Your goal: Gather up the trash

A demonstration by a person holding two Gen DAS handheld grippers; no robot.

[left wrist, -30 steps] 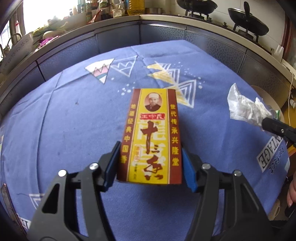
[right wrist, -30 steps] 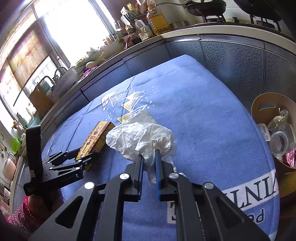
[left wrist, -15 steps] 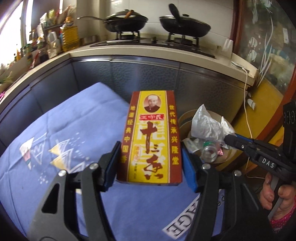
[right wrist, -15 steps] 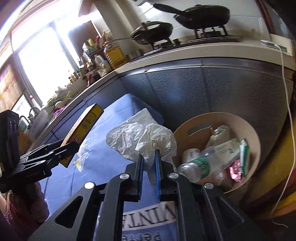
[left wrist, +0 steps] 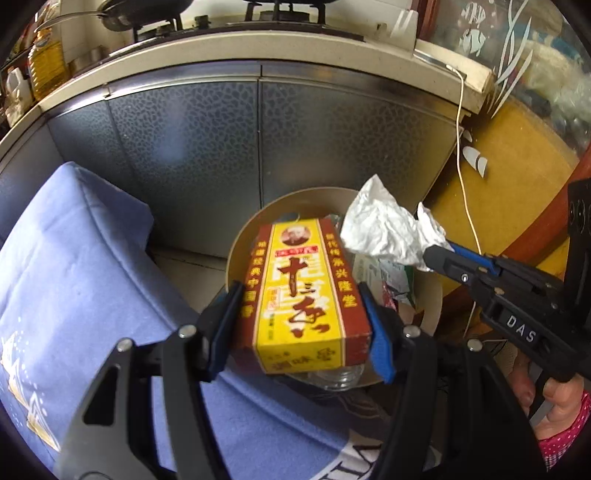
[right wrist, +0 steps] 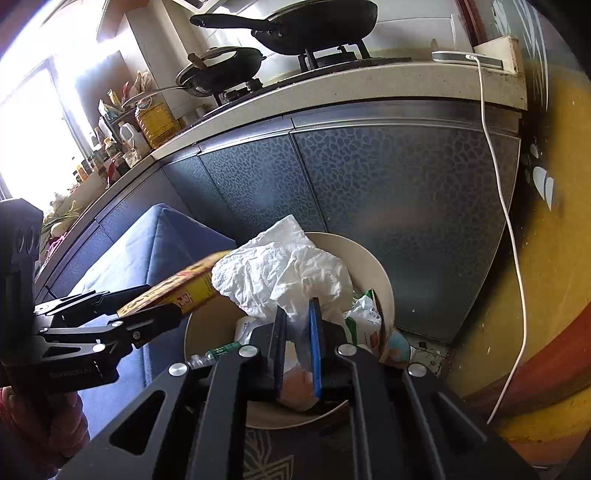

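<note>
Over the round bin at centre frame, my left tongs clamp the spice box; my right tongs pinch crumpled white paper.

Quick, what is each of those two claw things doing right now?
Left gripper: shut on the yellow and red cardboard box.
Right gripper: shut on the crumpled white plastic bag.

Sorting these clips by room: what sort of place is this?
A home kitchen, most likely: black pans on a gas stove, a cooking oil bottle on the counter.
</note>
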